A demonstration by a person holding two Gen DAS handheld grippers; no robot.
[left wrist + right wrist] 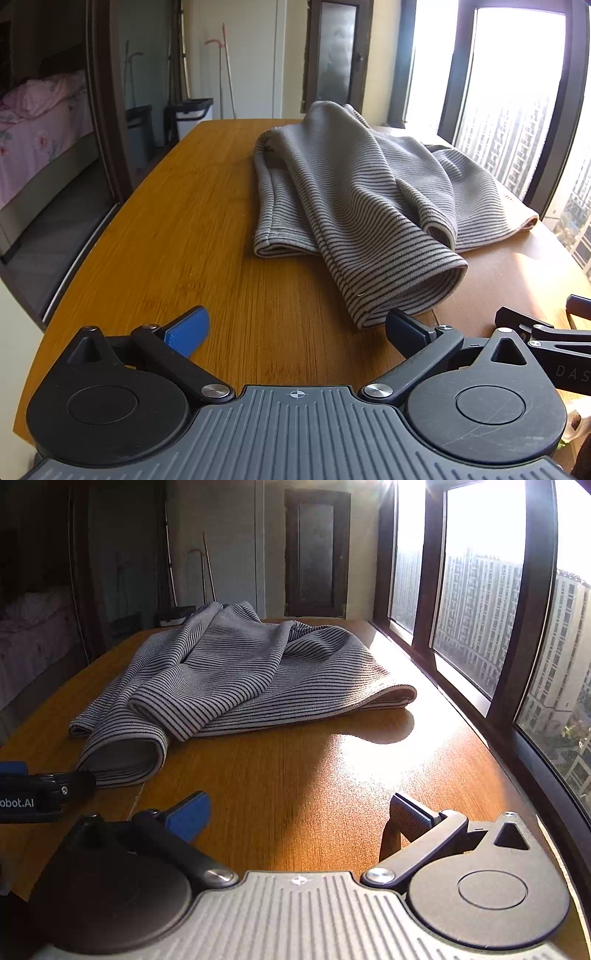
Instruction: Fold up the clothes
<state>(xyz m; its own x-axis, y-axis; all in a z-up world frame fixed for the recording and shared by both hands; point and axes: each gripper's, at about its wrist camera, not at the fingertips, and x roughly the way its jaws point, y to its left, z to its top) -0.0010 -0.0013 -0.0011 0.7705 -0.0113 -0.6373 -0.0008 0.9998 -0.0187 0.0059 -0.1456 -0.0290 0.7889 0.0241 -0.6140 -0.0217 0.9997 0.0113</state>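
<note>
With the left gripper (297,334) and right gripper (299,816) both spread wide and empty, folding has not begun, so next each must reach the crumpled striped garment (354,199) and pinch an edge.

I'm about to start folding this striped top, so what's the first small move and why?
Probably ease the left gripper forward to the open sleeve cuff just ahead. Both it and the right gripper are open and empty, and the striped top lies crumpled on the table, needing spreading first.
</note>
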